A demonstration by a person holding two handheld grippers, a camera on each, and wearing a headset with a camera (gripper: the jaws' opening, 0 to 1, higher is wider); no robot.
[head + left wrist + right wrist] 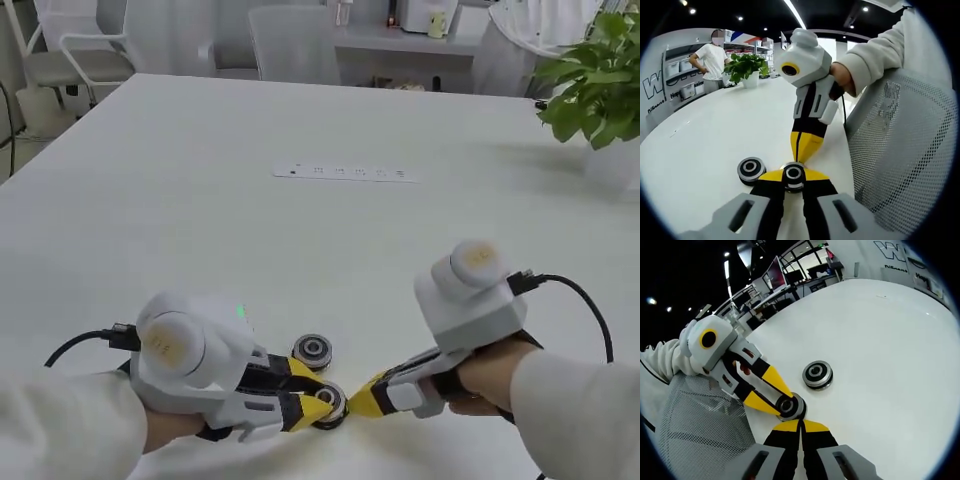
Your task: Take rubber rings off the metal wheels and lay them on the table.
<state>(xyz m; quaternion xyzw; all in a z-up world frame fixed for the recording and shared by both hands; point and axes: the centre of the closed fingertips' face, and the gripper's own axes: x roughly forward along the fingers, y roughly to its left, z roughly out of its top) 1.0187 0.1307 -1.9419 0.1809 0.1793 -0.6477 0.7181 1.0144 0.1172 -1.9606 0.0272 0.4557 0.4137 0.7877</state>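
Nearest to me, my left claw [793, 176] was clamped on a small metal wheel [790, 406], one yellow tip on each side of it, the wheel lying flat at the near edge of the white desk [300, 240]. My right claw [800, 427] faced it from the other side with its yellow tips pressed together, their point touching the wheel's dark outer band; I could not tell whether they pinched the rubber. My hands showed behind each claw body, with pale sleeves [575, 410] covering my wrists and a black cable running off each claw. In the left gripper view a grey mesh chair back [900, 150] stood close beside the right claw. Just beyond the held wheel, apart from it and from both claws, a second wheel [313, 350] lay flat on the desk, a dark band around its rim and a bright hub at its centre. Farther out, a narrow white strip [345, 172] lay near the middle of the desk. A potted green plant [597, 85] stood at the far right corner, and pale chairs [295, 40] stood behind the far edge. In the left gripper view a person in a white shirt [712, 60] stood beyond the plant.
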